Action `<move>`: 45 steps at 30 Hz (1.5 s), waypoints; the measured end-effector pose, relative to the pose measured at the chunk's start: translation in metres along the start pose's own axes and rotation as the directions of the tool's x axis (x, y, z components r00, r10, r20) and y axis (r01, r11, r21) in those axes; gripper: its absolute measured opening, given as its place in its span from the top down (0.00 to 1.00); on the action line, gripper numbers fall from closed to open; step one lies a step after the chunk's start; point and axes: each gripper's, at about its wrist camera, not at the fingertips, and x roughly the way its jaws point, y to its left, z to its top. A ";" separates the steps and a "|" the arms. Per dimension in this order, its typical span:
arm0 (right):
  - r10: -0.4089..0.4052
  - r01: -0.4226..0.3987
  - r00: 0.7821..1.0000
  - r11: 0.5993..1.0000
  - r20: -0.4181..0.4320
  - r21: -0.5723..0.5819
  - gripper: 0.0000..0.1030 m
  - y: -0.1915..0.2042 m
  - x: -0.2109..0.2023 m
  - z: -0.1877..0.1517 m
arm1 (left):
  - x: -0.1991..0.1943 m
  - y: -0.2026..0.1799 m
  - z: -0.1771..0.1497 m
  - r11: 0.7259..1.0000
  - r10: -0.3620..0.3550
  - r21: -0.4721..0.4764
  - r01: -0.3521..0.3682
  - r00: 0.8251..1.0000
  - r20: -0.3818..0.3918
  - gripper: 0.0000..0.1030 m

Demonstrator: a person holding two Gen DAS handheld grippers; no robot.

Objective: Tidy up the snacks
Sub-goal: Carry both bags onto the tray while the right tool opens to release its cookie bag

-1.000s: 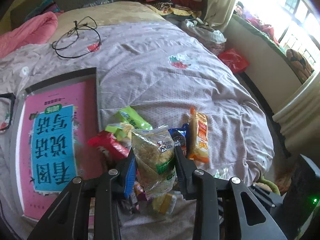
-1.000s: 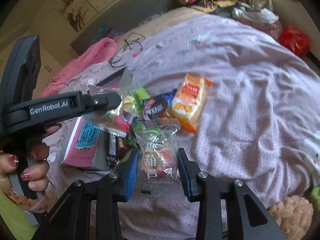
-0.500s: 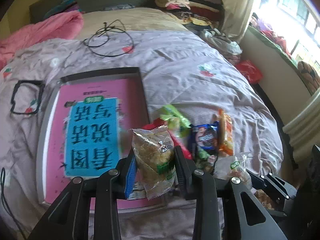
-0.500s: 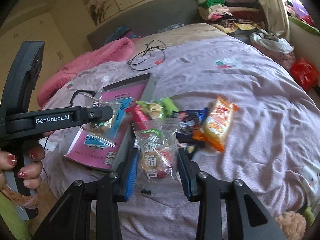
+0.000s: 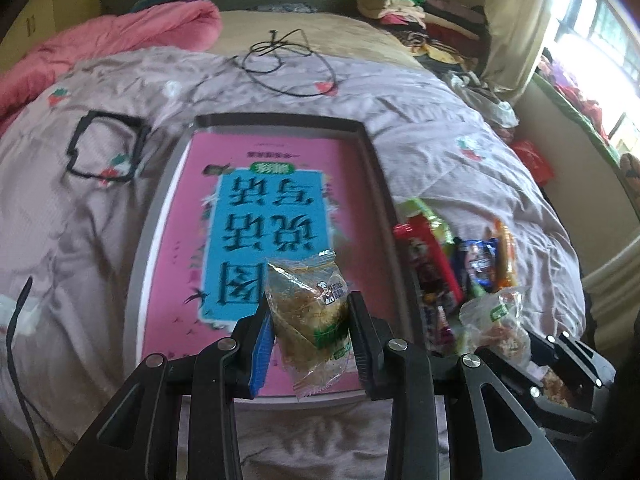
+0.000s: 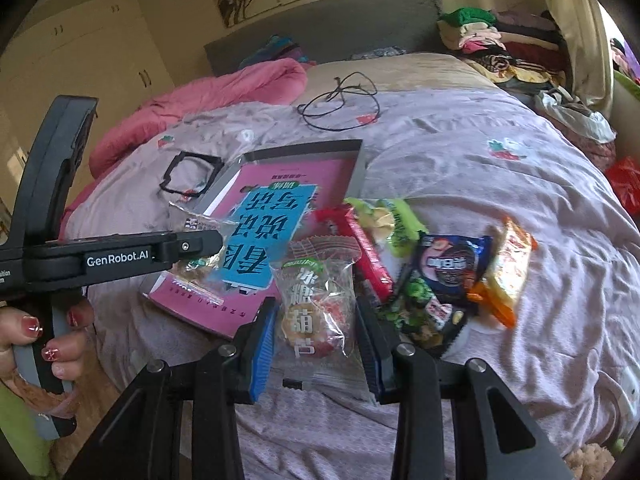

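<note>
Bed (image 5: 440, 128): grey tray (image 5: 372, 148) with pink book (image 5: 208, 264) lies mid-quilt. Loose snack pile (image 6: 440, 264) just off tray's right edge. Left gripper (image 5: 310, 320) clamped on brown-crumb packet (image 5: 308, 304), above book's near edge. Right gripper (image 6: 316, 328) clamped on clear candy packet (image 6: 316, 300), above the quilt near tray's near right corner.

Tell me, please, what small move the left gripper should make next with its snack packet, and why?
Probably lower it and let go. The left gripper is shut on the clear snack packet, which hangs over the grey tray with the pink book, apparently the drop spot.
</note>
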 end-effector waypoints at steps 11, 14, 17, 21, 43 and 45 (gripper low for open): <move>0.011 -0.013 0.999 0.999 -0.032 -0.047 0.63 0.021 0.027 0.009 | 0.008 0.023 -0.005 0.999 0.025 -0.044 -0.025 1.000 -0.008 0.65; 0.009 -0.011 0.999 0.998 -0.032 -0.055 0.63 0.026 0.034 0.014 | 0.011 0.027 -0.007 0.998 0.029 -0.050 -0.029 1.000 -0.013 0.65; 0.010 -0.012 0.999 0.998 -0.036 -0.061 0.63 0.031 0.042 0.018 | 0.015 0.030 -0.008 0.998 0.035 -0.054 -0.035 0.999 -0.016 0.65; 0.010 -0.013 0.999 0.997 -0.048 -0.071 0.63 0.035 0.052 0.020 | 0.021 0.034 -0.010 0.997 0.042 -0.057 -0.043 0.999 -0.023 0.65; -0.010 0.001 0.996 0.995 -0.090 -0.102 0.63 0.039 0.081 0.017 | 0.039 0.035 -0.013 0.997 0.069 -0.033 -0.070 0.997 -0.026 0.67; -0.013 0.003 0.995 0.994 -0.094 -0.109 0.62 0.040 0.083 0.015 | 0.039 0.035 -0.012 0.997 0.068 -0.035 -0.069 0.997 -0.027 0.67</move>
